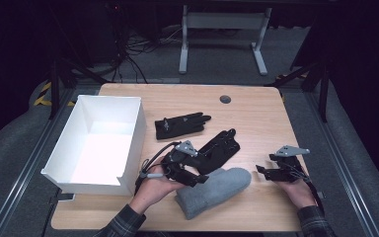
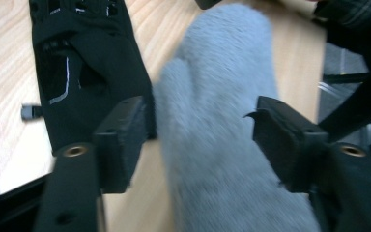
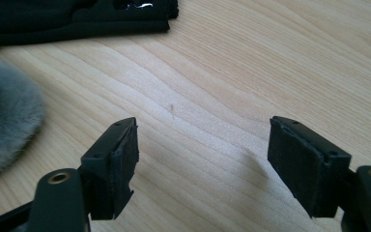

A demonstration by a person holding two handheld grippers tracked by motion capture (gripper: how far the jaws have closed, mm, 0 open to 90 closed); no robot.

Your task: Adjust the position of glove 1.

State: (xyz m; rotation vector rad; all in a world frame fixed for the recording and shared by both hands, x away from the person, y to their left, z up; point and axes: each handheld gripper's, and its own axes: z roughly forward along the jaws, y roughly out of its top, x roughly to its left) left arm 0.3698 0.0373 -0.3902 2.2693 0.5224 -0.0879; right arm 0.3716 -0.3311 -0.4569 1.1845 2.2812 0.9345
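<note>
Nearest the person, a fluffy grey wool mitten [image 1: 213,190] is lying flat on the pale wooden table [image 1: 256,118] at about six o'clock, its cuff toward the near edge and its rounded tip pointing toward two o'clock. The left gripper [image 1: 202,178] is hanging just over the mitten's upper left side; in the left gripper view its jaws are standing apart on either side of the mitten [image 2: 222,121], the pads not pressing on the wool. At about four o'clock the right gripper [image 1: 260,170] is hovering just beyond the mitten's tip, pointing toward nine o'clock; in the right gripper view its jaws are gaping wide over bare wood, with nothing between them and the mitten's edge [image 3: 5,130] off to the side.

Just past the left gripper, near the table's centre, a black fabric glove with thin pale lines [image 1: 222,147] is lying at a slant, touching the mitten's far side. Farther off, toward eleven o'clock, a second black glove [image 1: 180,125] is lying with its fingers pointing to three o'clock. At nine o'clock an open white cardboard box [image 1: 133,129] is sitting along the left edge.
</note>
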